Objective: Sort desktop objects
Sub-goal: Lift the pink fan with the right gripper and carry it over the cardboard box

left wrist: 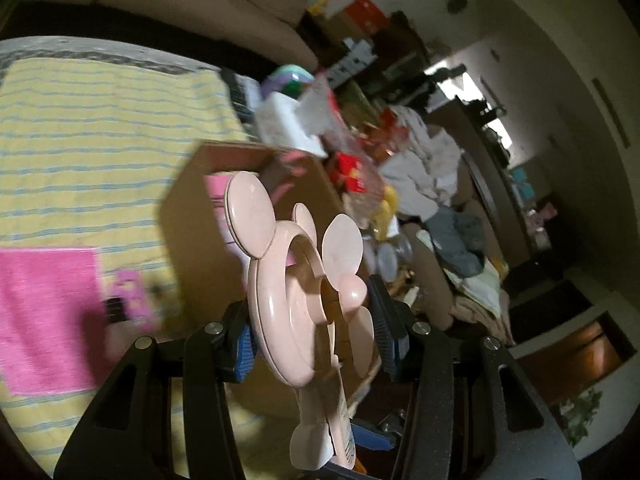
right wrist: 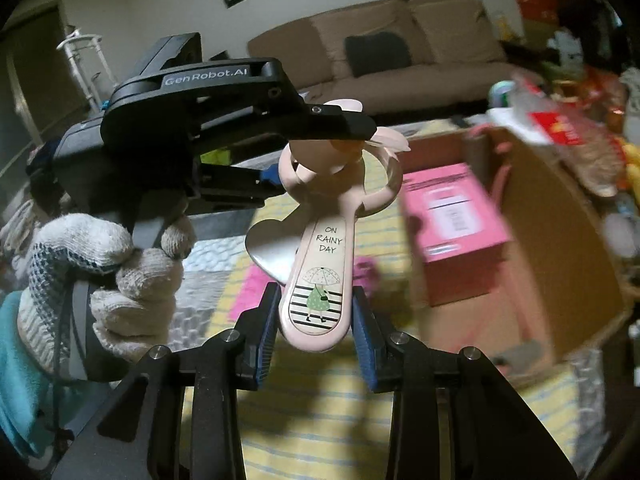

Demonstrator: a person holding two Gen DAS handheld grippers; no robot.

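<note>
A pink handheld fan [left wrist: 304, 280] with round ears and a handle reading "ON RAINY DAY" [right wrist: 320, 272] is held in the air between both grippers. My left gripper [left wrist: 316, 332] is shut on the fan's ring head; it shows from the side in the right wrist view [right wrist: 240, 128], held by a gloved hand [right wrist: 120, 280]. My right gripper [right wrist: 316, 332] has its blue pads at both sides of the handle's end, seemingly touching it. An open cardboard box [right wrist: 540, 220] with a pink box [right wrist: 456, 212] inside stands just behind.
A yellow striped towel [left wrist: 100, 140] covers the table, with a pink cloth [left wrist: 48, 320] on it. Cluttered toys, packets and clothes [left wrist: 380, 160] pile beyond the cardboard box. A beige sofa [right wrist: 400, 48] stands at the back.
</note>
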